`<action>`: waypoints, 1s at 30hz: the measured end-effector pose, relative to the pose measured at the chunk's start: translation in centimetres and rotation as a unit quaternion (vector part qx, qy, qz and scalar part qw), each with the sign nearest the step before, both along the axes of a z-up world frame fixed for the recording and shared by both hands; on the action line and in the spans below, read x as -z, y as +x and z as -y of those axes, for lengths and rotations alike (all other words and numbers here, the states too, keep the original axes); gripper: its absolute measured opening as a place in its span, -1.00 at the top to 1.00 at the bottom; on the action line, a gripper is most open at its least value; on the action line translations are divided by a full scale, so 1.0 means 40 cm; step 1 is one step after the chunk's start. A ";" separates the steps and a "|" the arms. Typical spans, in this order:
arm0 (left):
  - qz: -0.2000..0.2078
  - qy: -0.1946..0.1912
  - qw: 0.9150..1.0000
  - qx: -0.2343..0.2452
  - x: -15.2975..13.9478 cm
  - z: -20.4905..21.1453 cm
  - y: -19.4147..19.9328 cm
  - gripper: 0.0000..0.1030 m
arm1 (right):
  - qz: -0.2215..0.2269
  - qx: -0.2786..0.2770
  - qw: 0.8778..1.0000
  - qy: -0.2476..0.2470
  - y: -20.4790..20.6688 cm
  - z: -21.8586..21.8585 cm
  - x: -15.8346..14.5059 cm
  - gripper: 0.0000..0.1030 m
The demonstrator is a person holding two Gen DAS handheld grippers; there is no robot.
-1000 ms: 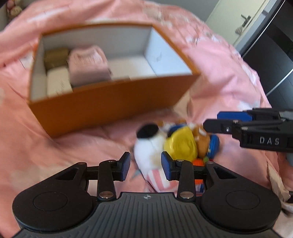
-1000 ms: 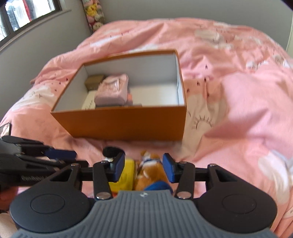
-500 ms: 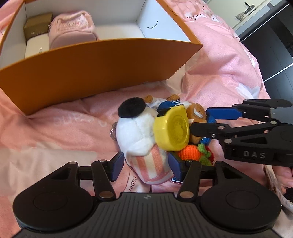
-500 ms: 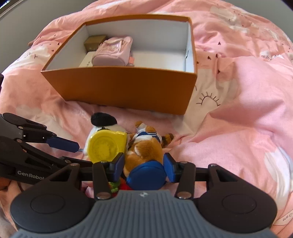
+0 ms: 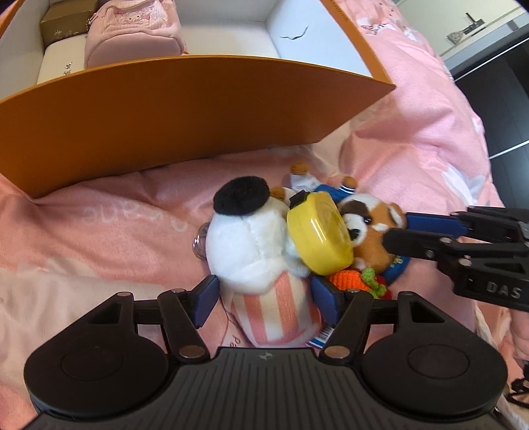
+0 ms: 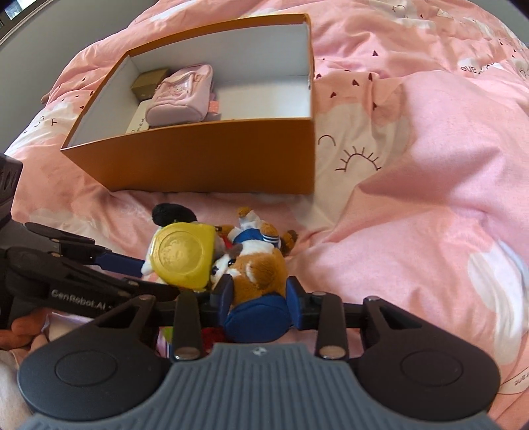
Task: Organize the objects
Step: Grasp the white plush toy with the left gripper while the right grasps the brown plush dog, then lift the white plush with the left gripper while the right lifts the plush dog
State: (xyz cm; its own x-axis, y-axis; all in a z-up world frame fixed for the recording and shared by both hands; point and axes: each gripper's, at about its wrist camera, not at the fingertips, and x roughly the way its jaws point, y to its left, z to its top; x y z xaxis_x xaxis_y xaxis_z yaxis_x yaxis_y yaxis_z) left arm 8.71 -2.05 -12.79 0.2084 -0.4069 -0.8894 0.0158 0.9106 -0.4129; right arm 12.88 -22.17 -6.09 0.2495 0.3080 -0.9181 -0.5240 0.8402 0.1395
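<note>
A pile of toys lies on the pink bedspread in front of an orange box [image 5: 165,115] [image 6: 215,158]. My left gripper [image 5: 266,299] [image 6: 158,278] straddles the white plush with a black cap and pink-striped body [image 5: 251,244]; its jaws are opening and the left pad stands off the plush. My right gripper [image 6: 259,296] [image 5: 396,230] is closing on the brown plush in a sailor suit [image 6: 261,271] [image 5: 373,228], with both pads against it just above its blue hat [image 6: 258,321]. A yellow round case [image 5: 317,235] [image 6: 182,253] leans between the two plushes.
Inside the box lie a pink pouch [image 5: 132,29] [image 6: 180,92], a small gold box [image 5: 66,20] and a flat white box [image 5: 56,63]; its right half is bare. An orange knitted carrot [image 5: 347,278] sits under the pile. Rumpled pink bedding [image 6: 413,198] rises to the right.
Both grippers have sunk toward the toy pile. The left jaws have widened around the white plush. The right jaws have narrowed onto the brown plush.
</note>
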 end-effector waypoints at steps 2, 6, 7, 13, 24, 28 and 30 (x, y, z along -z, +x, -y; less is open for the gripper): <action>-0.002 0.004 1.000 -0.002 0.002 0.001 0.003 -0.44 | -0.001 -0.006 1.000 -0.002 0.005 -0.004 -0.001 0.30; -0.006 -0.008 1.000 -0.013 0.006 -0.016 -0.002 -0.27 | -0.004 -0.018 1.000 -0.003 0.015 -0.021 -0.001 0.27; -0.008 -0.011 1.000 -0.016 0.004 -0.024 -0.005 -0.24 | -0.010 -0.019 1.000 0.000 0.020 -0.024 -0.001 0.25; -0.013 -0.020 1.000 -0.016 -0.017 -0.055 -0.023 -0.18 | -0.059 0.005 0.998 0.018 0.075 -0.028 0.023 0.10; -0.022 -0.015 0.998 -0.060 -0.029 -0.096 -0.031 -0.25 | -0.128 -0.012 0.991 0.021 0.090 -0.055 0.080 0.05; -0.039 -0.046 0.995 -0.084 0.002 -0.114 -0.016 -0.38 | -0.121 -0.020 0.992 0.016 0.081 -0.056 0.089 0.00; -0.041 -0.048 0.994 -0.089 0.009 -0.106 -0.006 -0.40 | -0.124 -0.018 0.992 0.018 0.081 -0.052 0.096 -0.02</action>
